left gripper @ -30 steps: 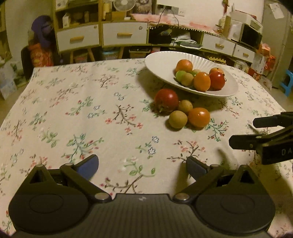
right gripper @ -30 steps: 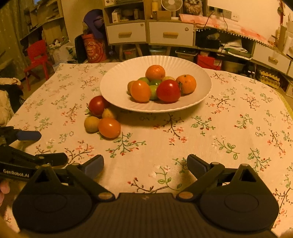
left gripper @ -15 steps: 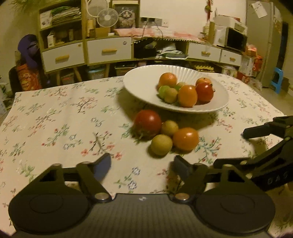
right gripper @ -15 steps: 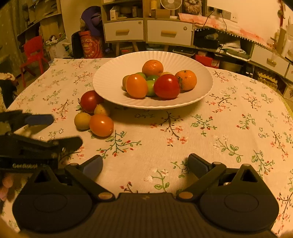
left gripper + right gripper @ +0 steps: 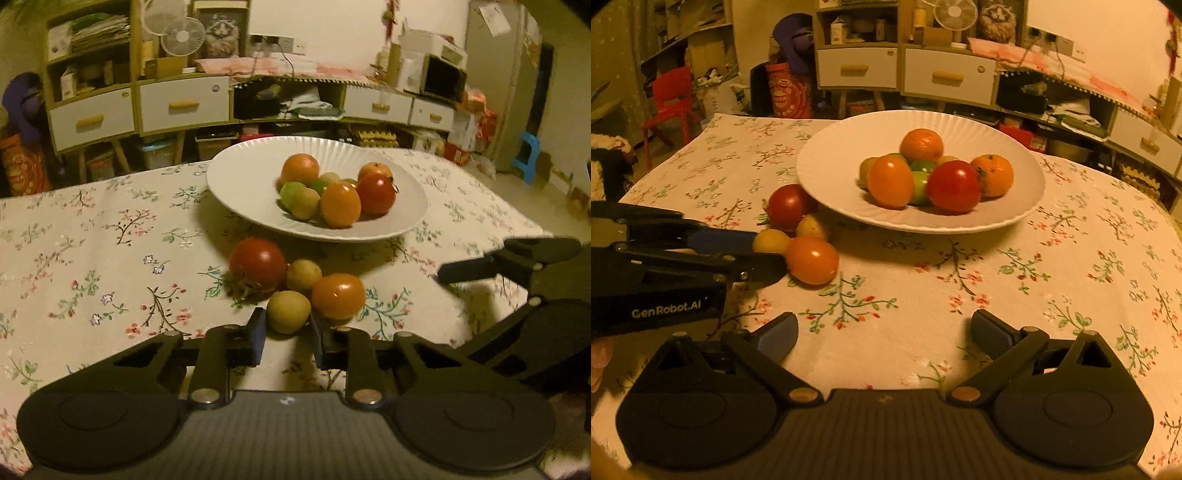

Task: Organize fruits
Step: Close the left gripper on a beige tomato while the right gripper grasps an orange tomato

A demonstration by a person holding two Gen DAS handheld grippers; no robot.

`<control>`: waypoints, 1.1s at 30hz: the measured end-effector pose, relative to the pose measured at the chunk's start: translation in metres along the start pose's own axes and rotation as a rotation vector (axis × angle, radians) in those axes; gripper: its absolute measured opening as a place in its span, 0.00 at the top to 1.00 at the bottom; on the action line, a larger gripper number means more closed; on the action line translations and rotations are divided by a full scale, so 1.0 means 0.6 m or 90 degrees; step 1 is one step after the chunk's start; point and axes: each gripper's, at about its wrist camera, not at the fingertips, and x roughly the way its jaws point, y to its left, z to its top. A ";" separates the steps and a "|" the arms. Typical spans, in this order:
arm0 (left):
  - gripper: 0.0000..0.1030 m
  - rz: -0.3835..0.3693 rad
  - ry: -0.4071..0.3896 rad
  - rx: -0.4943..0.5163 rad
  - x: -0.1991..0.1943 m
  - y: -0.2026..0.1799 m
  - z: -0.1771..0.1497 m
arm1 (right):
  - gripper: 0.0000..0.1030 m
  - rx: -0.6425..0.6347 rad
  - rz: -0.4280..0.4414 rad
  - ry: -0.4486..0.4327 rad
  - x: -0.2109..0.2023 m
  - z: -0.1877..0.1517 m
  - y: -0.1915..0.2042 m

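The left gripper (image 5: 287, 334) had its jaws drawn in on a small yellow-green fruit (image 5: 288, 311), which sat right at their tips: one blue pad (image 5: 255, 334) was against its left side and the other pad against its right, so the fruit was pinched between them while it rested on the floral-clothed surface (image 5: 92, 258). From the right wrist view the same fruit (image 5: 771, 240) showed at the end of the left gripper (image 5: 764, 251), just past its blue pad.

Just beyond the left jaws lay three more fruits on the surface: a red tomato (image 5: 257, 264) ahead and slightly left, a second small yellow fruit (image 5: 303, 275) straight ahead, and an orange tomato (image 5: 338, 295) ahead to the right, close beside the held fruit. Farther ahead stood the white plate (image 5: 240, 177), carrying a pile of orange, red and green fruits.

The right gripper (image 5: 884, 334) had its jaws spread wide with nothing between them, only bare cloth. The plate (image 5: 827, 166) lay well ahead of those jaws, and the loose fruits lay ahead and to their left.
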 end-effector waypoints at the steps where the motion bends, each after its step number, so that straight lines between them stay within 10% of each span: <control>1: 0.79 0.002 0.003 0.006 -0.002 0.000 0.000 | 0.05 -0.005 0.003 -0.002 0.000 0.000 0.003; 19: 0.79 0.036 0.026 -0.054 -0.040 0.052 -0.025 | 0.28 -0.059 0.038 -0.011 0.007 0.016 0.050; 33: 0.79 0.036 0.026 -0.053 -0.042 0.054 -0.028 | 0.71 -0.071 0.045 -0.016 0.013 0.032 0.063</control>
